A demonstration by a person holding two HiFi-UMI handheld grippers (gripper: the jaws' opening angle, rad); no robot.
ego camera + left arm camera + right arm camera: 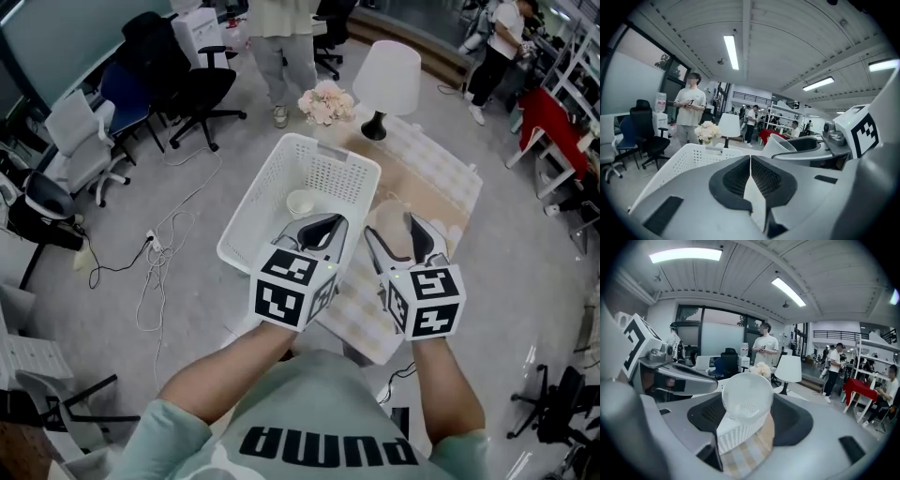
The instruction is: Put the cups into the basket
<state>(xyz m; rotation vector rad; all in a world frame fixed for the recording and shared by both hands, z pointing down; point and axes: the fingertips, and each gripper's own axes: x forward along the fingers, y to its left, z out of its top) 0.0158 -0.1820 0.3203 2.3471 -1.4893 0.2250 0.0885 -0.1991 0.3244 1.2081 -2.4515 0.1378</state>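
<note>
A white plastic basket (281, 169) stands on the table, with one white cup (301, 202) inside it. A second white cup (389, 223) hangs just right of the basket, above the cloth, with my right gripper (392, 231) shut on it. In the right gripper view this cup (746, 401) shows its bottom between the pads, above the basket's (738, 437) corner. My left gripper (323, 228) hovers over the basket's near edge, its jaws shut and empty. Its fingertips (750, 158) meet in the left gripper view, where the held cup (780, 144) shows at the right.
A checked cloth (356, 314) covers the table (441, 187). A white lamp (384, 80) and a bunch of flowers (326, 101) stand at its far end. Office chairs (202, 94), floor cables (155, 262) and standing people (281, 47) surround it.
</note>
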